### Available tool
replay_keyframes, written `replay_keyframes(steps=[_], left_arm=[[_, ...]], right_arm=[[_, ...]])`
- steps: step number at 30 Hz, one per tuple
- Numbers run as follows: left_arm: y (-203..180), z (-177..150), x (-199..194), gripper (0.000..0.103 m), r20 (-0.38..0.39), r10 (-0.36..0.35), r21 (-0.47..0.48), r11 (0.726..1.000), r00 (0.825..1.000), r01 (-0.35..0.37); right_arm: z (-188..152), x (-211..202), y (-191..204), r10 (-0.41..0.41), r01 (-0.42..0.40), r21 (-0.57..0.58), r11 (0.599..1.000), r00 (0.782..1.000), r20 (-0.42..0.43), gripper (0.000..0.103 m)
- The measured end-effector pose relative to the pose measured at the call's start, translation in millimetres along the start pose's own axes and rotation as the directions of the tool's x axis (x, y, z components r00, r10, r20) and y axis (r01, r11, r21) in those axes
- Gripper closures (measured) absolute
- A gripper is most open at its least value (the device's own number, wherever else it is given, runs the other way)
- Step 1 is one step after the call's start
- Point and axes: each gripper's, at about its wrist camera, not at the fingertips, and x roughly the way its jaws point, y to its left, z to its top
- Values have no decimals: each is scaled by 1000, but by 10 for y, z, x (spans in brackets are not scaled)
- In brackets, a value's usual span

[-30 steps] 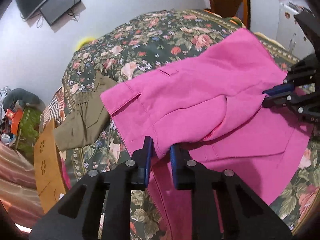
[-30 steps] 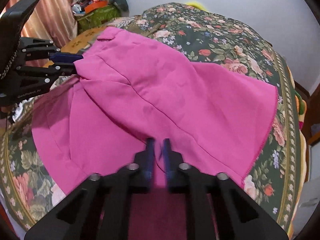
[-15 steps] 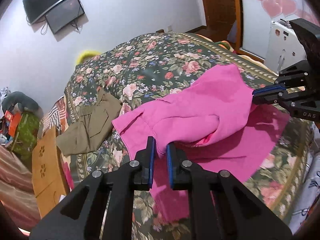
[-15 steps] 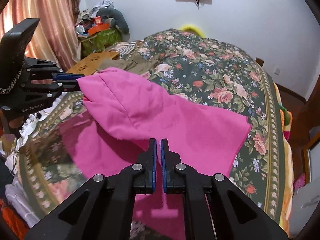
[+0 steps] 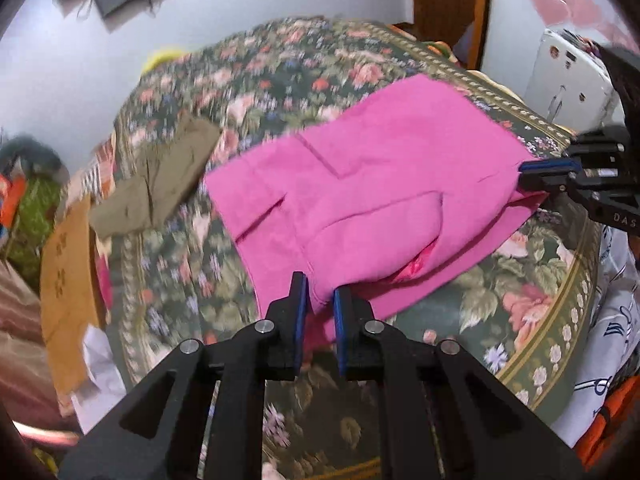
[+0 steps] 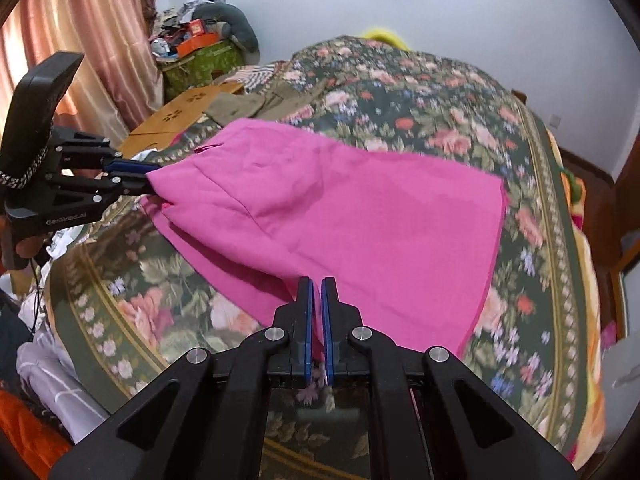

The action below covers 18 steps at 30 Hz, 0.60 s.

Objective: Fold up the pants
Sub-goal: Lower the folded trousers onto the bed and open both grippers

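The pink pants [image 5: 360, 184] lie folded in half on the floral bed, also seen in the right wrist view [image 6: 360, 216]. My left gripper [image 5: 320, 292] is shut on the near corner of the pants at the waistband end. My right gripper [image 6: 317, 300] is shut on the other near corner of the pants. Each gripper shows in the other's view: the right gripper [image 5: 532, 174] at the far right, the left gripper [image 6: 136, 176] at the far left. The pants hang slightly taut between the two grippers, their far part resting on the bed.
Olive-brown pants [image 5: 160, 184] lie on the floral bedspread [image 5: 280, 72] beyond the pink ones. A wooden side table [image 6: 188, 112] stands by the bed, with a cluttered green box [image 6: 200, 60] and curtains behind. White laundry [image 6: 52, 364] lies off the bed's near edge.
Both grippers carried the folded edge of the pink pants toward the near edge of the bed and lowered it. The pants now lie flatter and doubled over.
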Motion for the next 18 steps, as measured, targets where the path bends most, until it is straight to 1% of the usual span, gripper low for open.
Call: replay_keyframes(steps=[1,3,5,6,7,8,9,10,13,15,17,18], left_arm=[[17,-21,-10,87,-1,-7,-12,1000,1000,7],[91,-61,-70,81,6,-18,-47,999,1000,18],[189,-93,-167,77,24,-23,-93,995,999,25],[251,-102,-222,72,33,-25,-118,993,999,29],[299,-107,-257,66,40,-28,-134,990,999,33],[369,-107,-303,62,52,-31,-164,986,998,39],[424,-102,-331,56,60,-33,-188,981,998,43],[495,-105,-357,53,66,-38,-220,974,997,52],[608,-82,-308,53,57,-72,-278,957,996,85],[640,-80,-201,53,22,-113,-320,941,993,114],[615,-91,-50,54,-22,-172,-351,924,985,154],[588,-100,26,55,-45,-188,-362,918,981,159]], right_arm=[[-25,4,-22,7,-7,17,1000,1000,-8,99],[-66,-17,-69,11,-10,49,999,1000,-25,94],[-86,-76,-108,2,0,73,997,1000,-25,80],[-94,-141,-140,-5,7,92,996,1000,-14,77],[-92,-189,-173,-11,11,103,995,1000,-3,73],[-88,-236,-200,-17,15,113,993,1000,9,71],[-77,-309,-251,-29,25,128,991,999,27,70],[-69,-350,-285,-39,33,138,990,999,37,69],[-45,-450,-420,-72,59,180,982,995,64,68],[-31,-465,-500,-88,72,208,975,993,72,67],[-41,-439,-558,-100,82,236,968,993,66,67],[-66,-425,-574,-100,82,249,965,993,59,67]])
